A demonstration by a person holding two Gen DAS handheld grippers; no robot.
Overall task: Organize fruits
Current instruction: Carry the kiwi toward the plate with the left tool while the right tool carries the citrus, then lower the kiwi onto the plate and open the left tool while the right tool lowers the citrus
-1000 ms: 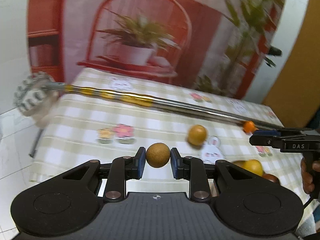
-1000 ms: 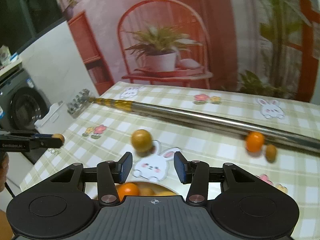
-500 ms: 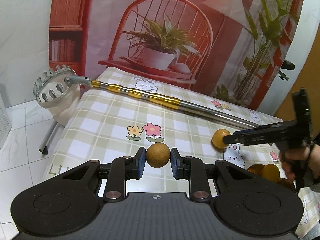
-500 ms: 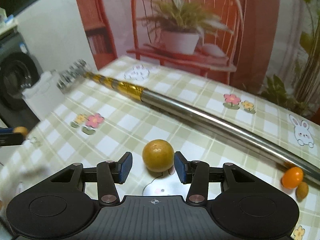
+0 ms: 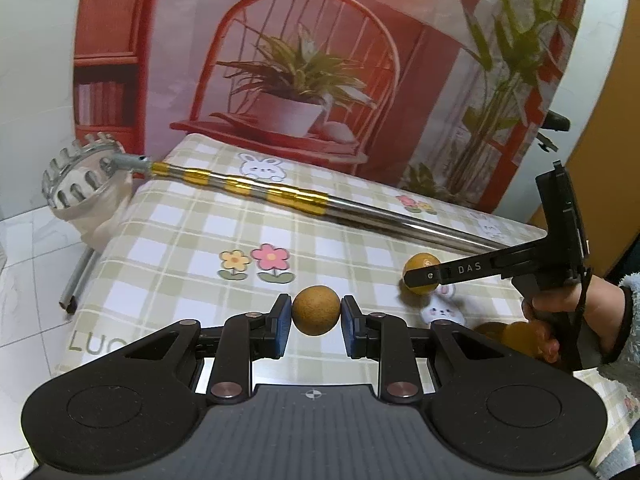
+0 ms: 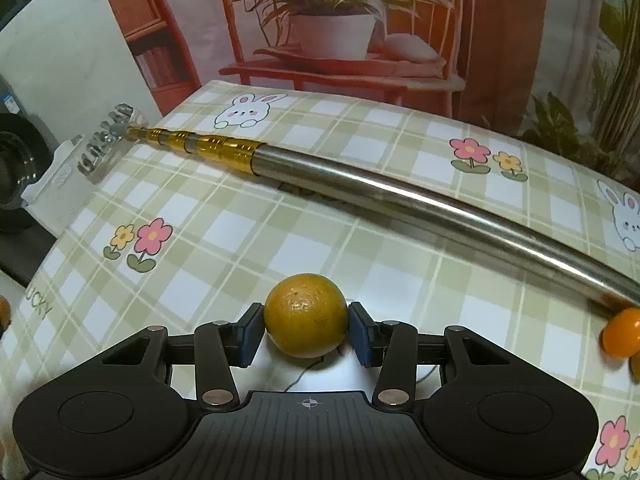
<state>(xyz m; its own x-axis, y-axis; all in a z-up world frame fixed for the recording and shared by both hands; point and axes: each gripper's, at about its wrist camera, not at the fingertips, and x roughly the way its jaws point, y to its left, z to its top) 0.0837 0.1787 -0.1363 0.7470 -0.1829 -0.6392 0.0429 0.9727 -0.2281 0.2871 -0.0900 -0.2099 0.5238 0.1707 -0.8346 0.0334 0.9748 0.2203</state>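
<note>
While the left gripper (image 5: 316,316) holds a small brown fruit (image 5: 316,310) pinched between its blue pads, low in the middle of the left wrist view and clear of the cloth, the right gripper (image 6: 306,335) straddles a yellow orange (image 6: 306,315) at lower centre of the right wrist view. That orange sits squarely between the right fingers, left pad against its skin and right pad at its edge; whether they already press on it I cannot tell. It is round, so no long axis matters, and it rests on the checked tablecloth (image 6: 304,208) over a white rabbit print. The right hand is plainly the nearer one, judging by the left wrist view, where its finger crosses the orange at right centre. A steel pole (image 6: 400,196) with gold bands runs diagonally behind, from upper left to right edge, well apart from the orange and not blocking a lift. A brighter orange (image 6: 624,332) lies at the right edge beside the pole's end. More fruit (image 5: 520,338) shows under the person's hand (image 5: 560,312) at lower right, likely the gathering spot. Nothing stands in the way.
</note>
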